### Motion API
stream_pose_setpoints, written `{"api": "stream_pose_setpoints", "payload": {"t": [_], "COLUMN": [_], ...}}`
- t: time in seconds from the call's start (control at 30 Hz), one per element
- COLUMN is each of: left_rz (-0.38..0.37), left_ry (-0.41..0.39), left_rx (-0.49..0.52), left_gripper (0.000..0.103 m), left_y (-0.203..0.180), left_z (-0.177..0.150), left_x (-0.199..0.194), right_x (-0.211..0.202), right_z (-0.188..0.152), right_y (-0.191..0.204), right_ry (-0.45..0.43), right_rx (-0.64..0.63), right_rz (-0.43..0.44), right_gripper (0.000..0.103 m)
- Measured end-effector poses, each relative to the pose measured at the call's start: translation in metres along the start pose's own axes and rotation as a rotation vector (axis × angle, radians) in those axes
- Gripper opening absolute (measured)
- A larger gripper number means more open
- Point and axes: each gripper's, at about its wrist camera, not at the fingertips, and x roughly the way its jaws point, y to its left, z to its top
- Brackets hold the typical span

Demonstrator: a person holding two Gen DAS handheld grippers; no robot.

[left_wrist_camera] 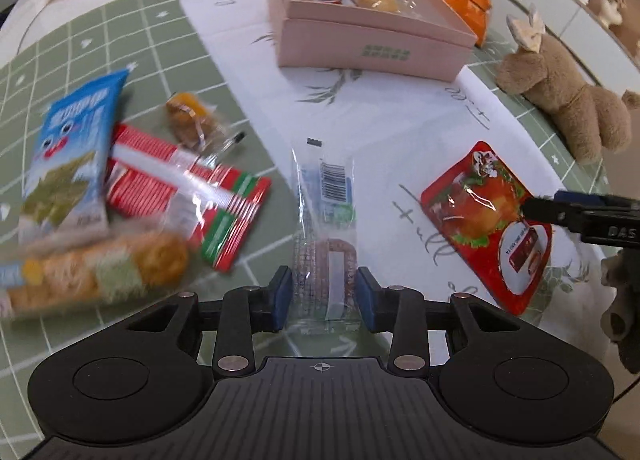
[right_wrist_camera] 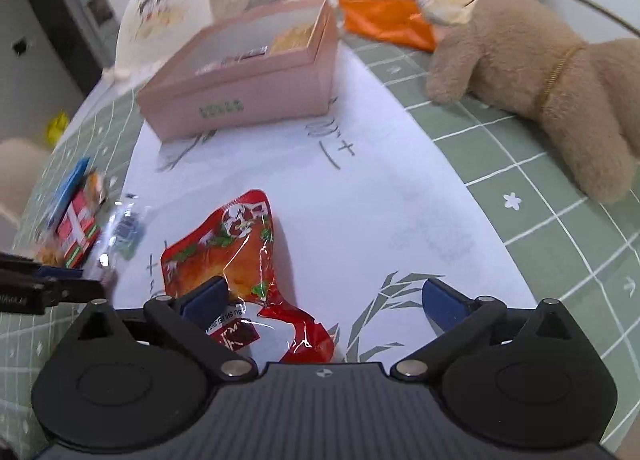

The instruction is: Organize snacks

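Left tool (left_wrist_camera: 324, 294) clamped on clear barcoded wrapper (left_wrist_camera: 326, 219) | right tool (right_wrist_camera: 324, 294) apart over red pouch (right_wrist_camera: 232, 256)

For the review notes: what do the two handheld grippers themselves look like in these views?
Both look alike. The left gripper and right gripper each have a black ribbed body, two round black domes, black link arms with silver pivot pins, and blue pads on the fingers. A small crosshair mark sits at the body's centre. White lettering shows on one finger's side. No sleeves or cables visible.
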Motion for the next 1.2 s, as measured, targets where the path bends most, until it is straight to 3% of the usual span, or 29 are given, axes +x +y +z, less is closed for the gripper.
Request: {"api": "stream_pose_setpoints", "payload": {"t": [0.1, 0.17, 0.33, 0.4, 0.57, 0.67, 0.77, 1.0, 1.2], "left_rz": [-0.014, -0.011, -0.013, -0.019, -0.032, -0.036, -0.037, -0.047, -0.014], "left_ry": [-0.011, -0.013, -0.017, -0.016, -0.015, -0.013, -0.012, -0.004, -0.002], "left_rx": [-0.025, -0.018, -0.019, -0.013, -0.014, -0.022, -0.024, 0.012, 0.084], "left_gripper": [0.039, 0.040, 0.040, 0.040, 0.039, 0.039, 0.039, 0.043, 0.044], "left_y": [0.003, 0.002, 0.002, 0.002, 0.005, 0.006, 0.005, -0.002, -0.013], "left_z": [-0.003, -0.004, -0.007, -0.008, -0.009, -0.009, -0.008, -0.002, -0.002], "left_x": [-0.003, -0.003, -0.005, -0.006, -0.007, -0.007, -0.006, -0.001, 0.003], "right_x": [-0.020, -0.021, 0.011, 0.013, 0.014, 0.006, -0.005, -0.011, 0.005], "right_z": [-0.003, -0.010, -0.036, -0.038, -0.024, -0.022, -0.018, -0.021, -0.028], "right_y": [0.027, 0.050, 0.094, 0.091, 0.071, 0.070, 0.070, 0.074, 0.076], "right_ry": [-0.067, -0.059, -0.014, -0.048, 0.014, -0.003, -0.001, -0.010, 0.013], "right_rx": [-0.157, -0.285, -0.535, -0.521, -0.371, -0.359, -0.326, -0.335, -0.342], "right_rz": [0.035, 0.043, -0.061, -0.040, 0.032, 0.013, 0.029, 0.010, -0.041], "right_gripper": [0.092, 0.092, 0.093, 0.093, 0.087, 0.069, 0.065, 0.065, 0.080]}}
